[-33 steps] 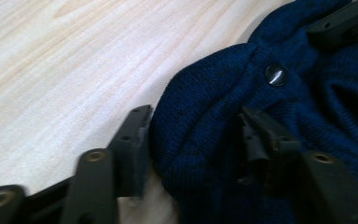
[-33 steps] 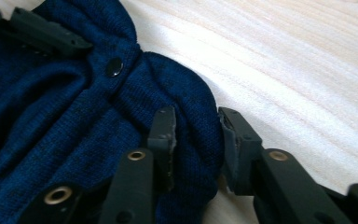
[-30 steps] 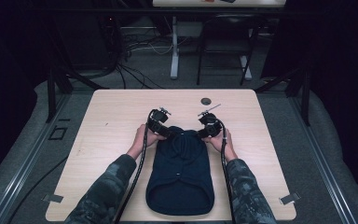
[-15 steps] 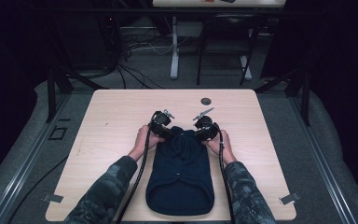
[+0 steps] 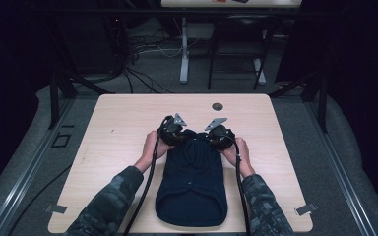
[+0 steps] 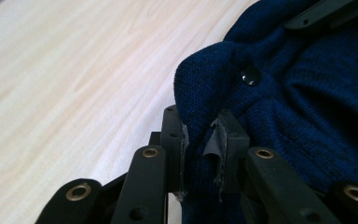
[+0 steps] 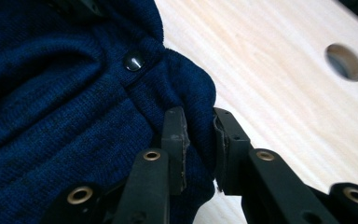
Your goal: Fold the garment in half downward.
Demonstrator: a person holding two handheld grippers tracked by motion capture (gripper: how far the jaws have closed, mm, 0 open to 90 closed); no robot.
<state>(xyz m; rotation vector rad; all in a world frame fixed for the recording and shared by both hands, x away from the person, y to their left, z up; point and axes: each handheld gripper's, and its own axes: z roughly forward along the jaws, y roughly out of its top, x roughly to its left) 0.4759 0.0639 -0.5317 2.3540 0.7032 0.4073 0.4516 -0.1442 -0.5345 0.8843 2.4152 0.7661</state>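
— What's the room like from where you sit?

— Dark, with cables on the floor behind. I see a pale wooden worktop [image 5: 128, 128] with a round hole [image 5: 217, 106] near its far edge, a little right of the middle.

— And the garment?

— A navy knit sweater [image 5: 192, 187] lies flat along the middle of the worktop, its rounded end at the near edge and its narrower end toward the centre, short of the hole.

— Where are your claws?

— Both sit at that far end of the sweater, one at each corner. My left gripper [image 5: 171, 132] is on the left corner, my right gripper [image 5: 220, 136] on the right, with the hands just behind them and the camouflage sleeves [image 5: 108, 206] coming in from the near edge.

— Are they holding?

— Yes. In the left gripper view, the left gripper [image 6: 200, 140] has a fold of knit pinched between its jaws, just below a dark snap [image 6: 250, 75]. In the right gripper view, the right gripper [image 7: 199, 140] is clamped on the opposite corner's fold, with another snap [image 7: 133, 60] just beyond it and the hole [image 7: 345, 62] farther off.
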